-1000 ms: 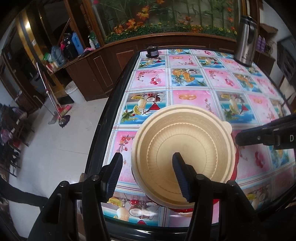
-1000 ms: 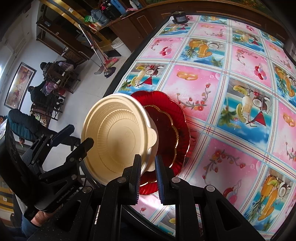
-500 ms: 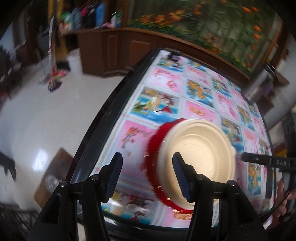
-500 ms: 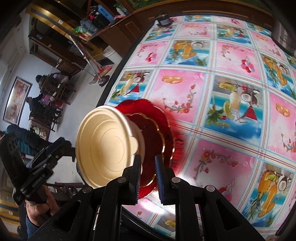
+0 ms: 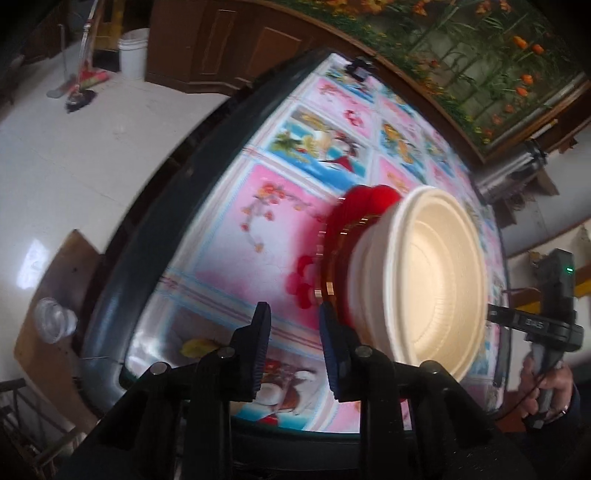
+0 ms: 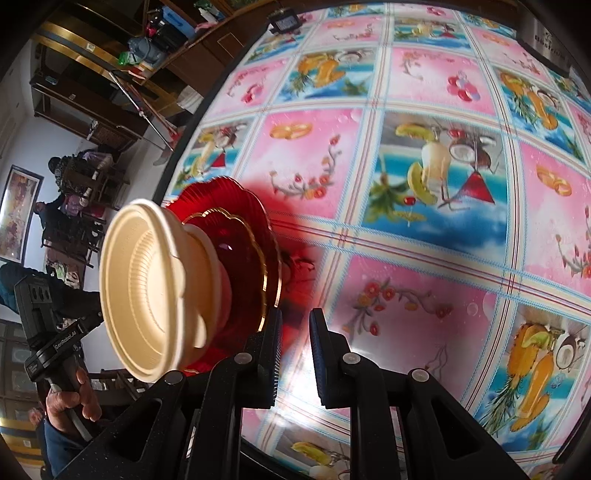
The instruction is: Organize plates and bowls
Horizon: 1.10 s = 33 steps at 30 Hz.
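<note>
A cream bowl (image 5: 424,280) (image 6: 147,288) sits on a small gold-rimmed red plate, which lies on a larger red plate (image 5: 343,236) (image 6: 243,236) near the table's front left edge. My left gripper (image 5: 295,347) hangs low at the stack's left side. Its jaws are closing with nothing between them, and the plate rim lies just past the right finger. My right gripper (image 6: 295,354) is on the stack's other side, with jaws almost together and only tablecloth in the gap. Each wrist view shows the other gripper (image 5: 532,325) (image 6: 55,343) in a hand beyond the bowl.
The table (image 5: 258,221) has a fruit-patterned cloth and a dark rim. A steel flask (image 5: 509,173) and a small black device (image 5: 360,68) (image 6: 284,22) stand far back. On the floor are a white bucket (image 5: 133,51) and a broom (image 5: 81,81). People (image 6: 74,173) sit in the background.
The left gripper swung down and left and rolled; the stack left the gap between its fingers, which narrowed. The right gripper sank toward the table. The bowl and plates stayed put.
</note>
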Each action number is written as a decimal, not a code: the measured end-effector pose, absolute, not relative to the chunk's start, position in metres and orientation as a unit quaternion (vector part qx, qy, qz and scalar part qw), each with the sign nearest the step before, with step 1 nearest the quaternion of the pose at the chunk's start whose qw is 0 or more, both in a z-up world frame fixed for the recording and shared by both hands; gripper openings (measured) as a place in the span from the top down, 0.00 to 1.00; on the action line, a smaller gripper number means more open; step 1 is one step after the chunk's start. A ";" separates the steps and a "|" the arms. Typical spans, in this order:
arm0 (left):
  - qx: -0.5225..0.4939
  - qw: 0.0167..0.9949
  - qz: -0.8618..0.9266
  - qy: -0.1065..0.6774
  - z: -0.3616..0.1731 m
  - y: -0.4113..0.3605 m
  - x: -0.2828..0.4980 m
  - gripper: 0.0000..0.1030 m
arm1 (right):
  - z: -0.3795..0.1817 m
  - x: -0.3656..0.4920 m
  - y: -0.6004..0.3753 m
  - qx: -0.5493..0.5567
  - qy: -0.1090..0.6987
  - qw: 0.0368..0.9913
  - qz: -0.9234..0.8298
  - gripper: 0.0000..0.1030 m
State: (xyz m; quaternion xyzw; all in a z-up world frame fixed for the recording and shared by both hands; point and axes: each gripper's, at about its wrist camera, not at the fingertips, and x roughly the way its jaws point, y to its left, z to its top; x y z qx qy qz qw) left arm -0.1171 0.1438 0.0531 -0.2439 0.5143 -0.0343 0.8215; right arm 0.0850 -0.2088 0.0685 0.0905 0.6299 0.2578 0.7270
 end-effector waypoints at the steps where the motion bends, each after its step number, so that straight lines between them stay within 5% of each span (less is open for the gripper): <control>1: -0.242 0.822 -0.041 0.513 0.053 0.141 -0.116 0.75 | 0.067 0.085 -0.209 0.091 0.632 0.726 0.257 0.83; 27: -0.213 0.826 -0.084 0.515 0.028 0.129 -0.089 0.75 | 0.041 0.100 -0.200 0.090 0.632 0.728 0.250 0.83; 33: -0.204 0.827 -0.105 0.513 0.030 0.121 -0.086 0.82 | 0.028 0.094 -0.186 0.082 0.636 0.718 0.269 0.98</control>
